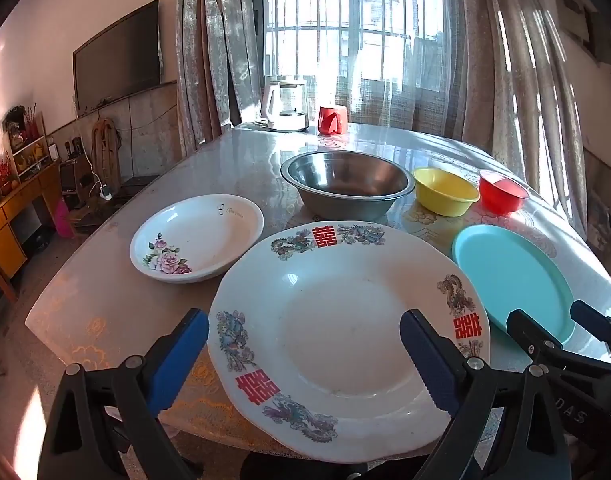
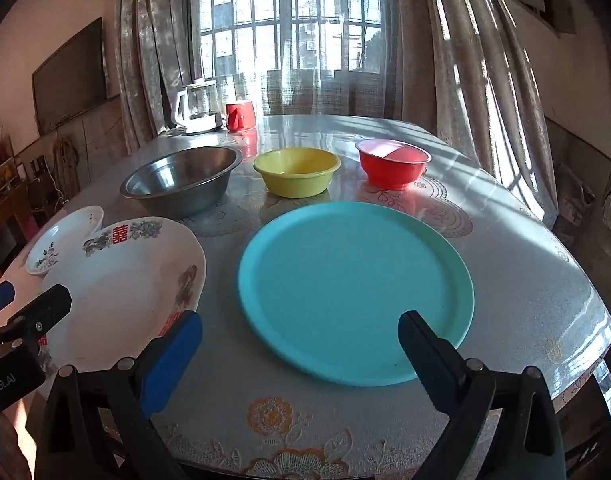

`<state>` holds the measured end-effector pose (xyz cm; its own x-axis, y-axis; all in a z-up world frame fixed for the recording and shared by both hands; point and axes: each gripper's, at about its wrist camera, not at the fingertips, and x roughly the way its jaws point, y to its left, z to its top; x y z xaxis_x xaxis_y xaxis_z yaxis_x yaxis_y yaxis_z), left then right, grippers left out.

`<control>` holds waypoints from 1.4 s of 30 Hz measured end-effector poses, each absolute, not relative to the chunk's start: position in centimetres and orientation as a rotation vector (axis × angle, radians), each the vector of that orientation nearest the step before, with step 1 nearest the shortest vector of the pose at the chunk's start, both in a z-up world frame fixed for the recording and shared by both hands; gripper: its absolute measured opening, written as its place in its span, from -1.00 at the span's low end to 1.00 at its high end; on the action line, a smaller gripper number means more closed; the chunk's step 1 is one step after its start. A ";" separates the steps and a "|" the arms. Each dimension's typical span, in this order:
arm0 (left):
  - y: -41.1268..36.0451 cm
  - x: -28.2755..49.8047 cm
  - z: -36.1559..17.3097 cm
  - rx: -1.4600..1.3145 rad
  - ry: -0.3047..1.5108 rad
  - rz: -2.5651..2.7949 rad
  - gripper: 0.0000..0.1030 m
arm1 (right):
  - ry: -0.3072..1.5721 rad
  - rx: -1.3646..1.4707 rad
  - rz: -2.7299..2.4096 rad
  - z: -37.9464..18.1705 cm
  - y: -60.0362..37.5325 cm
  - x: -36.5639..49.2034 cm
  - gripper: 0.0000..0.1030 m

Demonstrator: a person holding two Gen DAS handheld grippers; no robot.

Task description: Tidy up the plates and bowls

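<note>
My left gripper [image 1: 305,326] hangs open above the near part of a large white plate [image 1: 345,340] with red characters and dragons. A smaller white dish with pink flowers [image 1: 197,238] lies to its left. Behind them stand a steel bowl [image 1: 345,190], a yellow bowl [image 1: 445,192] and a red bowl [image 1: 501,192]. My right gripper [image 2: 299,328] is open over the near edge of a flat teal plate [image 2: 355,292]. Nothing sits between either pair of fingers. The right wrist view also shows the steel bowl [image 2: 181,184], yellow bowl [image 2: 296,172] and red bowl [image 2: 392,162].
A white kettle [image 1: 285,104] and a red cup [image 1: 332,120] stand at the table's far edge by the curtained window. The table [image 2: 525,280] has a glossy patterned cover. A wall television and wooden cabinet [image 1: 13,216] are off to the left.
</note>
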<state>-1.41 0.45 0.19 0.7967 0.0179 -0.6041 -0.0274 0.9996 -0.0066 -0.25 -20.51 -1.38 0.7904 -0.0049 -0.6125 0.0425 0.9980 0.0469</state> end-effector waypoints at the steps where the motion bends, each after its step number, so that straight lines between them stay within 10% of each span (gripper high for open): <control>1: 0.5 -1.4 0.2 -0.012 0.649 0.026 0.89 | 0.657 0.055 -0.020 -1.5 -20.4 -0.3 0.94; 42: -0.9 -2.4 1.4 0.025 0.607 0.013 0.89 | 0.630 0.097 -0.015 -1.3 -21.9 -0.8 0.94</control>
